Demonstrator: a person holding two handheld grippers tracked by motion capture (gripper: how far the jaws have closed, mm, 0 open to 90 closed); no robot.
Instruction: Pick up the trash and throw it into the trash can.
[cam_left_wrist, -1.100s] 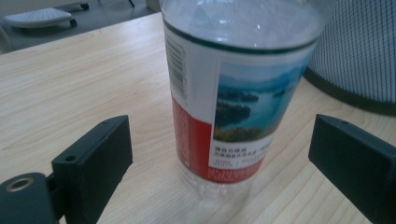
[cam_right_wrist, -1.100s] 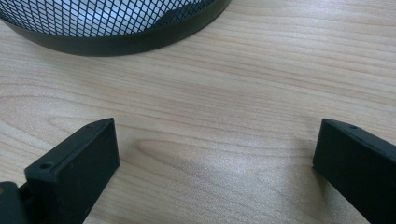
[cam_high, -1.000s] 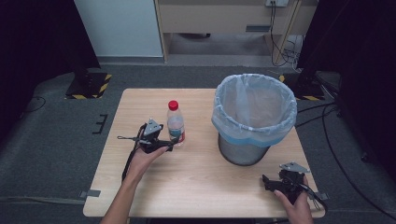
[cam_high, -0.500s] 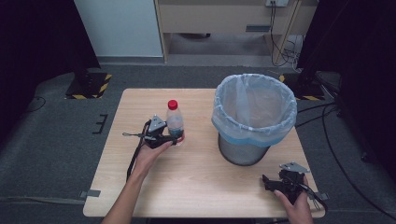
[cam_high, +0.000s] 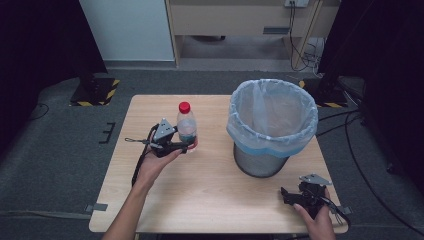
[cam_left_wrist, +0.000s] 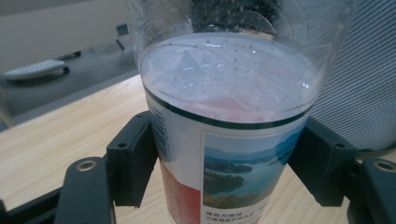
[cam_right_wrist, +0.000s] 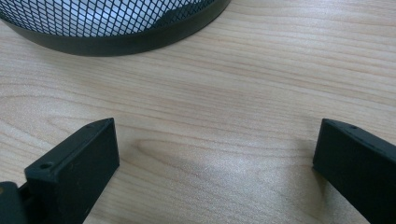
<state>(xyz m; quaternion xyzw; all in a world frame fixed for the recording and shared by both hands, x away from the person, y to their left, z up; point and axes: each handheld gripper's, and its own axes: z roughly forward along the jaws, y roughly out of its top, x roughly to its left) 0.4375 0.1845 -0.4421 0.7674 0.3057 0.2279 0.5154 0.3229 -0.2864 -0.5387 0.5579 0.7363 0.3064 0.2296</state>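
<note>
Pale wood ran across the worktop (cam_high: 210, 200) beneath my tools. My left claw (cam_high: 186, 146) had its jaws against both sides of the clear plastic water bottle with a red cap (cam_high: 186, 127), which stood upright left of the black mesh waste bin with its pale blue liner (cam_high: 272, 127). I judged the grasp done, with any lifting left. My right claw (cam_high: 286, 194) lay open, empty, near the bin's base.

High view looks forward and down over the whole counter (cam_high: 210, 200) from above my side. My left gripper view sits close against the bottle (cam_left_wrist: 224, 116), mesh bin (cam_left_wrist: 359, 93) behind. My right gripper view faces the bin's base (cam_right_wrist: 116, 32) low over the counter; all share bin and counter.
</note>
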